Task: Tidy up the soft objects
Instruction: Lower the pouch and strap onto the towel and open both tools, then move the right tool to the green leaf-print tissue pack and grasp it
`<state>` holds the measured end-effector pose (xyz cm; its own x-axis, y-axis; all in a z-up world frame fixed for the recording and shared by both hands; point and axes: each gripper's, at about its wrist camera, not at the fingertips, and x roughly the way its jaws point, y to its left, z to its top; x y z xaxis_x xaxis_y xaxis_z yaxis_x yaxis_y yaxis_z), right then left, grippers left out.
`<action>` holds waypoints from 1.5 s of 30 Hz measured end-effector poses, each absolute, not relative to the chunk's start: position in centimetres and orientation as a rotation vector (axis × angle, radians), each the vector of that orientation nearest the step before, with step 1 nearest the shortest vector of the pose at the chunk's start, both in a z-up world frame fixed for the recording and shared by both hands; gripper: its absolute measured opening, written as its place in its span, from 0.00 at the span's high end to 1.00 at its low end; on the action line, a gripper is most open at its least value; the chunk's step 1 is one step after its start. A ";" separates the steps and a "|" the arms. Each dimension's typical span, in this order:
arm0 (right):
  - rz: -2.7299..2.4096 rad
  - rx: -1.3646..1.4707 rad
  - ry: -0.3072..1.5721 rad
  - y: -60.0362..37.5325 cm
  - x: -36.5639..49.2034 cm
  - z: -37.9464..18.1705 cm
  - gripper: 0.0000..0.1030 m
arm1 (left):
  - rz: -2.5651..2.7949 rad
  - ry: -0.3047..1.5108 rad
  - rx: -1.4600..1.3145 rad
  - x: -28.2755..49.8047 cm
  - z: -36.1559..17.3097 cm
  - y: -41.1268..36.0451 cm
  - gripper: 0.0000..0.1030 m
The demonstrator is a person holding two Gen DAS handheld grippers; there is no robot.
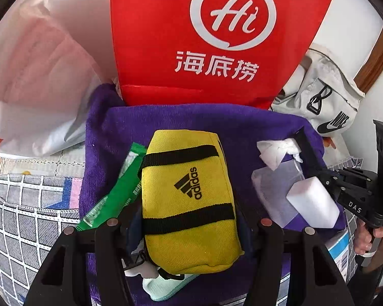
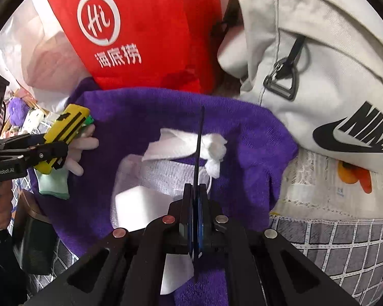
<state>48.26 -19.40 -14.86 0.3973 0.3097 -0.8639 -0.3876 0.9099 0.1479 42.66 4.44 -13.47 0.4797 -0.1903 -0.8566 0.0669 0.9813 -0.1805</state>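
Pouch: yellow pouch (image 1: 189, 201) with black straps, soft canvas, clamped between the left gripper (image 1: 189, 232) fingers, above the purple towel's (image 1: 242, 125) near-left corner.
Reason: held lifted, probably for sorting.
Right gripper (image 2: 195, 199): jaws closed on a clear plastic bag (image 2: 140, 178) holding a white block (image 2: 138, 204), mid-towel.
Backdrop: red bag (image 1: 166, 38) at the far edge.

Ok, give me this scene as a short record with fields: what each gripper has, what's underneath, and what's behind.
left gripper: closed on yellow pouch
right gripper: shut on thin black strap
underneath: purple towel with white tissue and white foam block
behind: red bag, white backpack
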 end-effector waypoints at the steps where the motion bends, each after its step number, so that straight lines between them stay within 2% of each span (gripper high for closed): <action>1: 0.437 -0.083 1.081 -19.4 48.3 -15.1 0.96 | -0.157 1.061 -0.131 42.6 -13.5 4.6 0.42; 6: 0.429 -0.093 1.092 -19.3 48.4 -15.5 0.95 | -0.183 1.073 -0.164 43.1 -13.8 4.7 0.37; 7: 0.429 -0.095 1.088 -19.3 48.3 -15.4 0.90 | -0.187 1.072 -0.171 43.0 -13.8 4.8 0.36; 9: 0.428 -0.099 1.075 -19.3 48.1 -14.9 0.71 | -0.196 1.084 -0.182 43.0 -13.9 4.8 0.33; 10: 0.426 -0.100 1.062 -19.2 48.0 -14.8 0.56 | -0.194 1.088 -0.182 43.0 -13.9 4.8 0.33; 11: 0.420 -0.102 1.037 -19.2 47.8 -14.3 0.50 | -0.188 1.090 -0.181 42.8 -13.8 4.7 0.33; 15: 0.419 -0.099 0.986 -19.4 46.9 -12.5 0.45 | -0.171 1.100 -0.170 42.1 -13.5 4.7 0.32; 17: 0.411 -0.092 0.964 -19.5 46.4 -11.6 0.37 | -0.167 1.099 -0.157 41.4 -13.1 4.6 0.31; 19: 0.408 -0.086 0.953 -19.5 45.6 -10.8 0.36 | -0.156 1.095 -0.151 40.6 -12.6 4.7 0.27; 20: 0.410 -0.086 0.949 -19.5 45.3 -10.5 0.35 | -0.156 1.091 -0.156 40.1 -12.3 4.7 0.20; 24: 0.414 -0.088 0.935 -19.3 42.9 -9.5 0.34 | -0.148 1.067 -0.164 38.0 -11.3 5.2 0.16; 35: 0.427 -0.077 0.920 -19.0 34.3 -8.2 0.32 | -0.155 1.015 -0.205 32.0 -8.4 6.0 0.16; 45: 0.464 -0.014 0.957 -17.5 25.0 -9.4 0.33 | -0.113 0.955 -0.166 25.3 -7.7 6.0 0.16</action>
<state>24.96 -17.49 -9.43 0.4855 0.3751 -0.7897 -0.3874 0.9021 0.1902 25.33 6.00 -7.73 0.5730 -0.1694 -0.8018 0.0230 0.9813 -0.1909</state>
